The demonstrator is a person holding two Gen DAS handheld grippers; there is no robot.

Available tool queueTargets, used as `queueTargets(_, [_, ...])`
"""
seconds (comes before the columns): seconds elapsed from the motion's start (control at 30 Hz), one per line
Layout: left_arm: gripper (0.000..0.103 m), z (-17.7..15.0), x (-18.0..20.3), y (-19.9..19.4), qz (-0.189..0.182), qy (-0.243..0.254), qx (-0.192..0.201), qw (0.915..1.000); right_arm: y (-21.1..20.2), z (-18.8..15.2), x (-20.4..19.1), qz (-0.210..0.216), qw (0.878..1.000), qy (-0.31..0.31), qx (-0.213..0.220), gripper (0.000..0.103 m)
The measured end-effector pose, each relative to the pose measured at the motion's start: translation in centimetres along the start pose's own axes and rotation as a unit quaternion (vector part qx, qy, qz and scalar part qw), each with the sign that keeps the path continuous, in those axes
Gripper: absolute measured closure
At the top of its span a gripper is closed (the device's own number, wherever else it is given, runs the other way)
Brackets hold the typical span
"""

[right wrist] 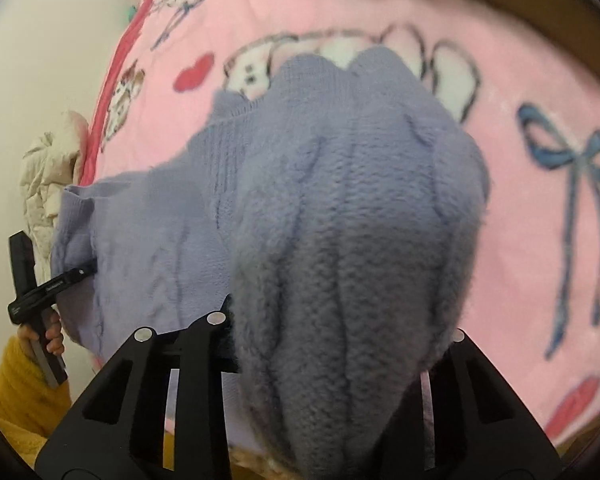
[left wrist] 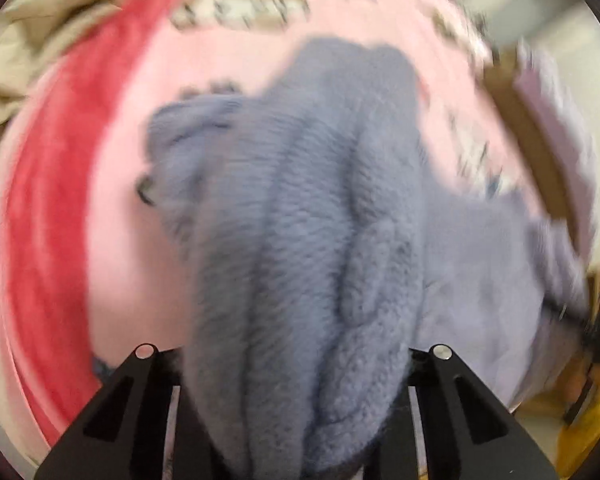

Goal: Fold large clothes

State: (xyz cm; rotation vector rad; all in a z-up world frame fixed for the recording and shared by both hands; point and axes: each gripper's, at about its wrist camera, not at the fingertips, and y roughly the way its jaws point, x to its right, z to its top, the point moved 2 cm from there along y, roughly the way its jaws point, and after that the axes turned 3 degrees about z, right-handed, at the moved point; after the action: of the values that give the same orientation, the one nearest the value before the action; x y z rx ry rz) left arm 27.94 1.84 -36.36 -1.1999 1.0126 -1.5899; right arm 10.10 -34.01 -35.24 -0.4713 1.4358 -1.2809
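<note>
A lavender knit sweater [left wrist: 300, 208] hangs bunched over a pink printed blanket [left wrist: 236, 64]. My left gripper [left wrist: 292, 380] is shut on a thick fold of the sweater, which fills the space between its black fingers [left wrist: 140, 392]. My right gripper [right wrist: 332, 360] is shut on another bunch of the same sweater [right wrist: 340, 208], which covers its fingertips. The left gripper [right wrist: 76, 274] also shows in the right wrist view, clamped on the sweater's far edge, with a hand in a yellow sleeve [right wrist: 16, 384] behind it. The left wrist view is motion-blurred.
The pink blanket [right wrist: 540, 80] with bows, hearts and cartoon prints covers the bed under the sweater. It has a red border [left wrist: 56, 184]. A cream quilted cover [left wrist: 16, 48] lies crumpled beyond the border. A brown bed frame [left wrist: 536, 148] and a white wall [right wrist: 40, 60] stand at the sides.
</note>
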Motion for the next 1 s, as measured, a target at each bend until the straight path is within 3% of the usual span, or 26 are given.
queueTargets(0.1, [0.078,0.6,0.3,-3.0,-0.011,-0.051,0.002,0.9986,-3.8,0.3,-1.1,-0.006,1.000,-0.012,0.020,0.076])
queueTargets(0.17, [0.078,0.7,1.2,-4.7,-0.020,-0.060,0.014,0.9979,-6.5,0.3,-2.1,-0.001,0.999,-0.013,0.041,0.077])
queueTargets(0.27, [0.078,1.4,4.2,-8.8,-0.027,-0.026,0.049,0.9981,-10.2,0.0,-3.1,0.002,0.997,-0.003,0.077,0.078])
queueTargets(0.43, [0.078,2.9,8.1,-16.0,-0.069,0.009,0.118,0.9906,-18.5,-0.7,-2.6,0.004,0.984,0.039,0.173,0.078])
queueTargets(0.63, [0.078,6.4,17.2,-20.7,-0.137,0.053,0.171,0.9744,-28.1,-0.1,0.0,-0.018,0.964,0.027,0.263,0.078])
queueTargets(0.8, [0.078,9.1,26.5,-22.1,-0.170,0.077,0.211,0.9594,-34.4,2.8,4.8,-0.041,0.953,0.006,0.299,0.078])
queueTargets(1.0, [0.078,14.4,38.6,-21.2,-0.170,0.090,0.224,0.9555,-40.6,8.6,12.1,-0.035,0.946,0.000,0.321,0.078])
